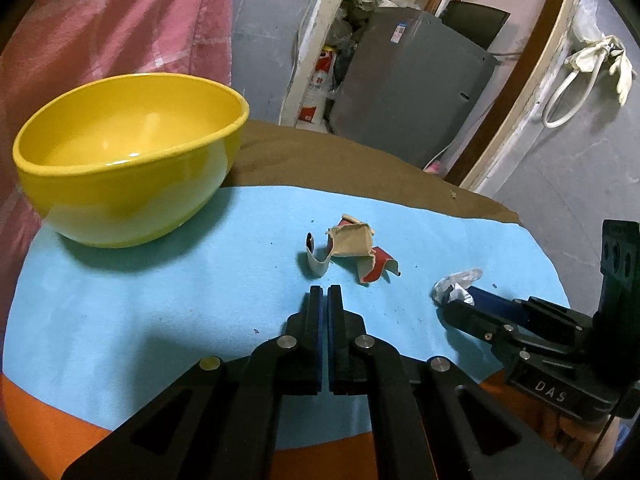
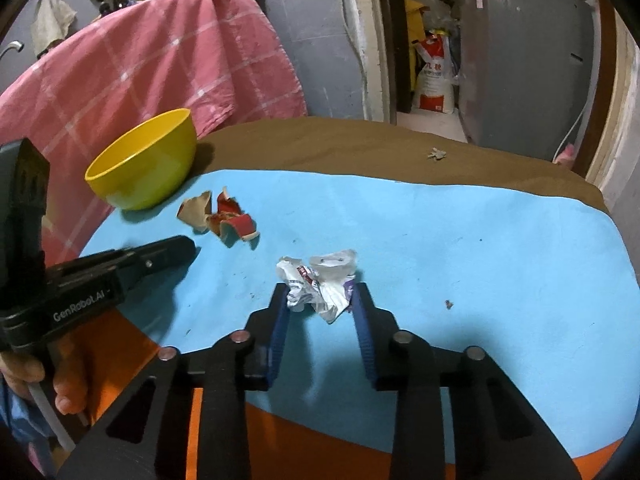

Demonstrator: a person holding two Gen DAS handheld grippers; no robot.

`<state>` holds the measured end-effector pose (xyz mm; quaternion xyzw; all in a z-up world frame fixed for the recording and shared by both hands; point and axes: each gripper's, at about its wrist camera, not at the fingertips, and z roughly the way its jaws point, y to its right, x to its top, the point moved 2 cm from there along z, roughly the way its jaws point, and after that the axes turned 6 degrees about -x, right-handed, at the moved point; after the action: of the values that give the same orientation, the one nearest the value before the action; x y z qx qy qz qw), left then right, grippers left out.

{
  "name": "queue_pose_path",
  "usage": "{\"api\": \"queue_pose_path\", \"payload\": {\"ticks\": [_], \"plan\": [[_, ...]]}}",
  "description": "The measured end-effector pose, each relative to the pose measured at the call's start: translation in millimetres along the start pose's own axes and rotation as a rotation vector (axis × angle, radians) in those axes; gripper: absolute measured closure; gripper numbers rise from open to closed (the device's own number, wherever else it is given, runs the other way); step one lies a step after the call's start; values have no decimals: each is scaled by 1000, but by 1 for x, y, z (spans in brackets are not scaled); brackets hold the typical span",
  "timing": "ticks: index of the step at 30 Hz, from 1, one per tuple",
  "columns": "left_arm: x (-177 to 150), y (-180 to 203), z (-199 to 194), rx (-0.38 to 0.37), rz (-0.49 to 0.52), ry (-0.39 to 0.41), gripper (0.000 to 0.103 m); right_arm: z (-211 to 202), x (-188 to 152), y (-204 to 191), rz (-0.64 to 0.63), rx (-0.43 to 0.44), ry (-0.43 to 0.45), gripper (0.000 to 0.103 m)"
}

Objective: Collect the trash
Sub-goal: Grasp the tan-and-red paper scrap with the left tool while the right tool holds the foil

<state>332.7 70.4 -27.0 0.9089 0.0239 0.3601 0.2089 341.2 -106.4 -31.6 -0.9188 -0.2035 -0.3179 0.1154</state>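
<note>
A crumpled white wrapper point(image 2: 320, 284) lies on the blue mat point(image 2: 460, 248). My right gripper point(image 2: 321, 292) is around it, its blue pads touching the wrapper on both sides. In the left wrist view the wrapper point(image 1: 456, 285) shows at the right gripper's tips. Torn red and tan paper scraps point(image 1: 352, 252) lie mid-mat; they also show in the right wrist view point(image 2: 220, 218). My left gripper point(image 1: 325, 294) is shut and empty, just short of the scraps. A yellow bowl point(image 1: 128, 156) stands empty at the mat's far left, also seen in the right wrist view point(image 2: 144, 160).
The mat lies on a brown cloth point(image 2: 360, 140) over an orange table surface point(image 1: 36, 420). A pink checked cloth point(image 2: 140, 60) hangs behind the bowl. A small grey scrap point(image 2: 437, 155) lies on the brown cloth. A grey cabinet point(image 1: 408, 92) stands beyond the table.
</note>
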Motion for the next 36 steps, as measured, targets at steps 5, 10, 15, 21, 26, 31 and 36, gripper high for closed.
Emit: {"api": "queue_pose_path", "payload": {"ticks": [5, 10, 15, 21, 26, 31, 36], "plan": [[-2, 3, -4, 6, 6, 32, 103, -3, -2, -3, -2, -1, 19, 85], [-2, 4, -4, 28, 7, 38, 103, -8, -3, -3, 3, 7, 47, 87], [1, -1, -3, 49, -22, 18, 103, -7, -3, -2, 7, 10, 41, 87], [11, 7, 3, 41, 24, -1, 71, -8, -3, 9, 62, 26, 42, 87], [20, 11, 15, 42, 37, -14, 55, -7, -2, 11, 63, 31, 32, 87], [26, 14, 25, 32, 42, -26, 52, -7, -2, 17, 89, 30, 28, 87], [28, 13, 30, 6, 41, -32, 53, -9, -2, 23, 94, -9, 33, 87]]}}
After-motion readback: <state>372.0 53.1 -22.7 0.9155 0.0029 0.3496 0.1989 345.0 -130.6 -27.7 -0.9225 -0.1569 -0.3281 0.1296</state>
